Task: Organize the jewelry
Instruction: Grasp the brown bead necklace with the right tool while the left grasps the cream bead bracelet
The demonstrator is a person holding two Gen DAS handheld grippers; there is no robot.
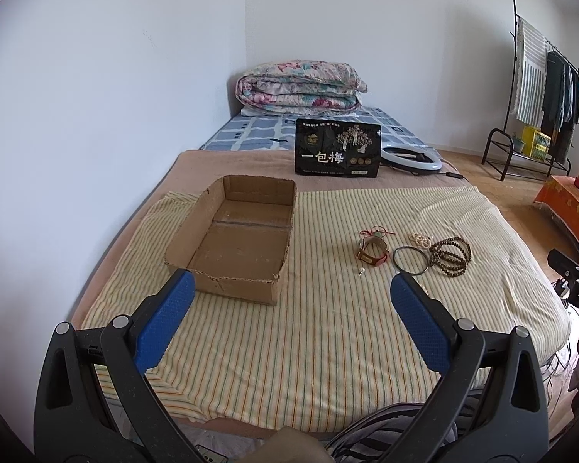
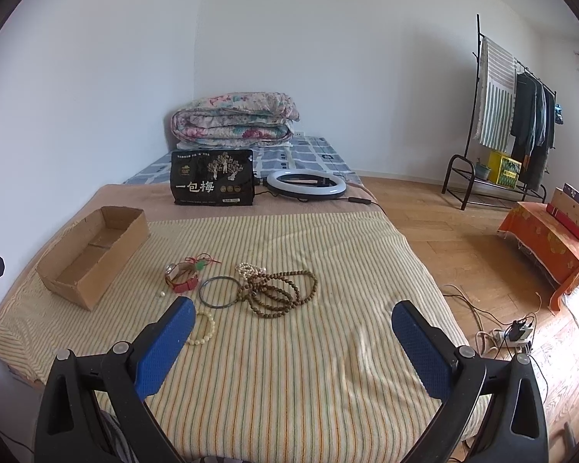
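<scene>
An empty open cardboard box sits on the striped bed cover. To its right lies the jewelry: a red-strap watch, a red cord with a green bead, a dark bangle, a brown bead string, a small pearl bunch, a cream bead bracelet and a tiny white bead. My left gripper is open and empty in front of the box. My right gripper is open and empty near the jewelry.
A black snack bag and a ring light lie behind. A folded quilt is at the bed's head. A clothes rack, an orange-covered stand and a power strip are on the floor to the right.
</scene>
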